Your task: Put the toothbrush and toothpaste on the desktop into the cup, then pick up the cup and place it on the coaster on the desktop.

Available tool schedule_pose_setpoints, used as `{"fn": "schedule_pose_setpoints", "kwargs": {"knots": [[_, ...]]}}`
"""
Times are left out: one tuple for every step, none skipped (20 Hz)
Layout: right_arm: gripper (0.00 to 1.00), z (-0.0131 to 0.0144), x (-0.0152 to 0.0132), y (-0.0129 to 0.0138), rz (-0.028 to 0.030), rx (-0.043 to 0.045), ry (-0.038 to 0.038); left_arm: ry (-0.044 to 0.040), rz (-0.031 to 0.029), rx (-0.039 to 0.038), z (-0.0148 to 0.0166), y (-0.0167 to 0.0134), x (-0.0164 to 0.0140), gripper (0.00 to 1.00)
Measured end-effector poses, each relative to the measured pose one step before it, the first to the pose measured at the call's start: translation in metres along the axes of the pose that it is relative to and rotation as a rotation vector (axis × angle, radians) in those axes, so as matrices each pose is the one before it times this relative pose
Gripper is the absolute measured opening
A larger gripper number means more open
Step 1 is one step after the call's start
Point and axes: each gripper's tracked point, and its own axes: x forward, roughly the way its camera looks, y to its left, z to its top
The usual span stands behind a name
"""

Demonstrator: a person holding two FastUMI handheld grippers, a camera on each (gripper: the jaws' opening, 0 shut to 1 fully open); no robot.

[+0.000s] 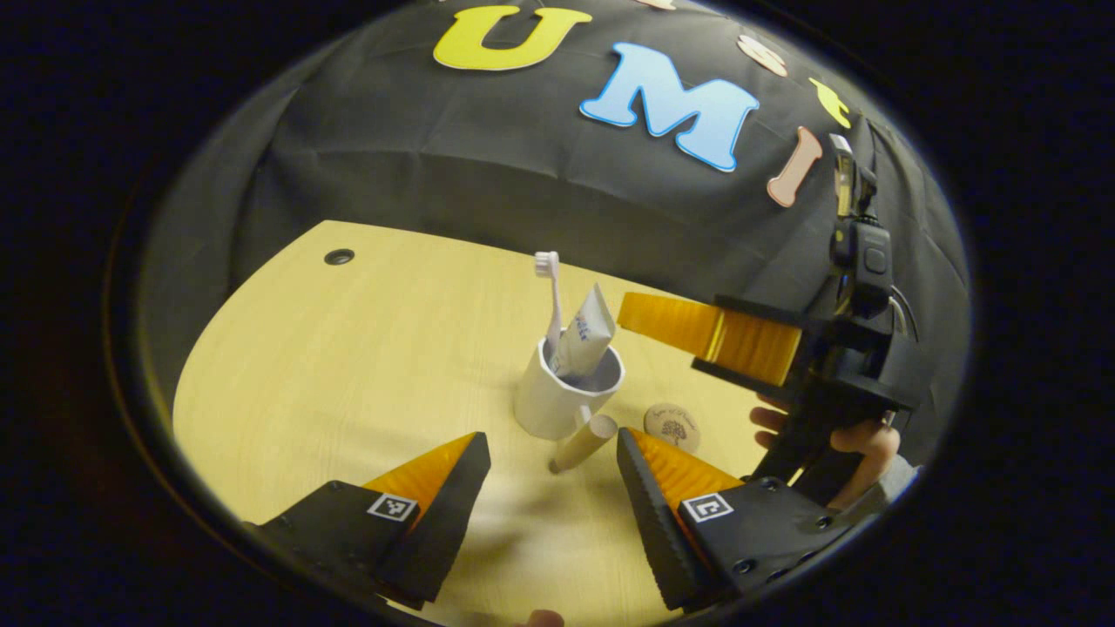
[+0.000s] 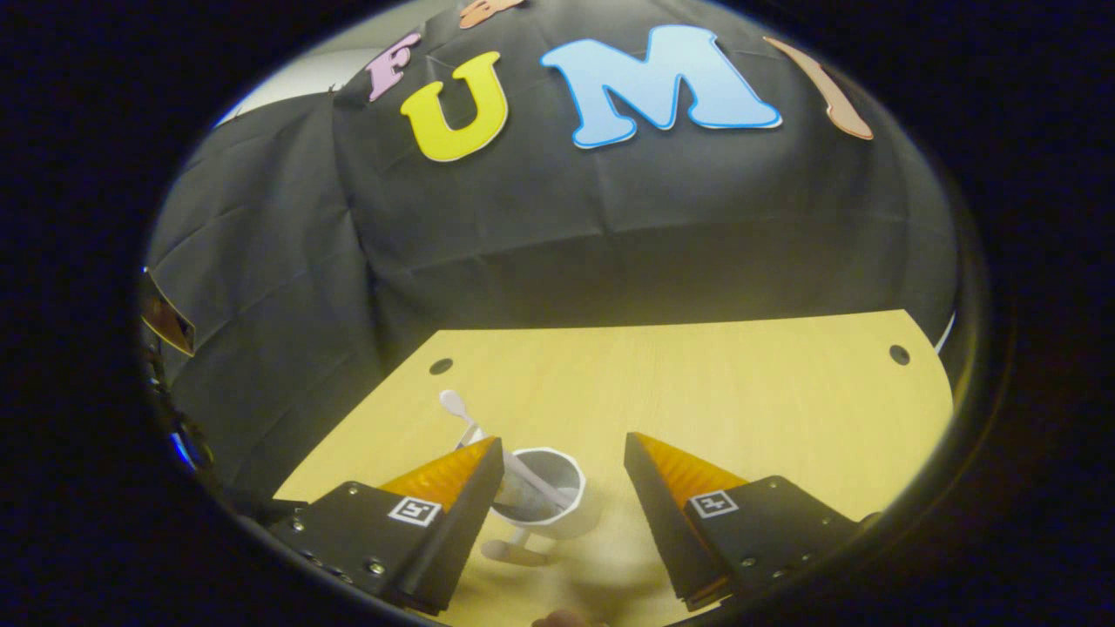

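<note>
Tongs on the left hang wide before the cup's handle. Right tongs, also wide, hover over the cup; toothbrush and toothpaste stand inside. Grip the handle squarely and lift level toward the coaster just right.

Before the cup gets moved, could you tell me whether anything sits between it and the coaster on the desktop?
Nothing visible does. In the left gripper view the cup, holding the toothbrush and toothpaste, stands just left of the coaster, with bare desktop between. The cup's wooden handle points toward the camera, not across that gap.
</note>
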Motion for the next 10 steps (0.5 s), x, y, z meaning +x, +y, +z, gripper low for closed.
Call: {"fn": "schedule_pose_setpoints", "kwargs": {"knots": [[0.88,0.00363,-0.01027,-0.00571,-0.01037,0.00892,-0.01199,0.00934,0.00195,0.01292,-0.00049,-0.00477,0.00107,0.95],[0.88,0.00511,-0.00962,-0.00505,-0.00801,0.00642,-0.01122,0.00721,0.00202,0.01387,-0.00068,-0.00427,0.00022,1.00],[0.88,0.00459,-0.00981,-0.00715,-0.01498,0.00400,-0.01392,0.00559,0.00293,0.01355,0.00196,-0.00437,0.00242,1.00],[0.88,0.00529,-0.00992,-0.00745,-0.01602,-0.00055,-0.01371,0.00882,0.00015,0.01075,-0.00015,-0.00373,0.00224,0.95],[0.88,0.00454,-0.01092,-0.00839,-0.01932,-0.00098,-0.01426,0.01151,0.00076,0.00784,0.00039,-0.00447,0.00365,0.95],[0.88,0.00580,-0.00981,-0.00789,-0.01460,0.00029,-0.01631,0.01159,-0.00216,0.00504,0.00159,-0.00437,0.00234,0.95],[0.88,0.00325,-0.00965,-0.00685,-0.01448,0.00250,-0.00949,0.01417,-0.00057,0.00183,-0.00016,-0.00372,0.00401,0.95],[0.88,0.00273,-0.00951,-0.00786,-0.01366,0.00505,-0.00426,0.01987,-0.00096,-0.00038,0.00027,-0.00203,0.00671,0.95],[0.88,0.00189,-0.00898,-0.00678,-0.00925,0.00618,-0.00305,0.02461,0.00036,-0.00146,-0.00112,-0.00161,0.00594,0.95],[0.88,0.00052,-0.00918,-0.00658,-0.00715,0.00416,0.00239,0.02469,0.00023,-0.00120,0.00064,-0.00253,0.00367,0.95]]}}
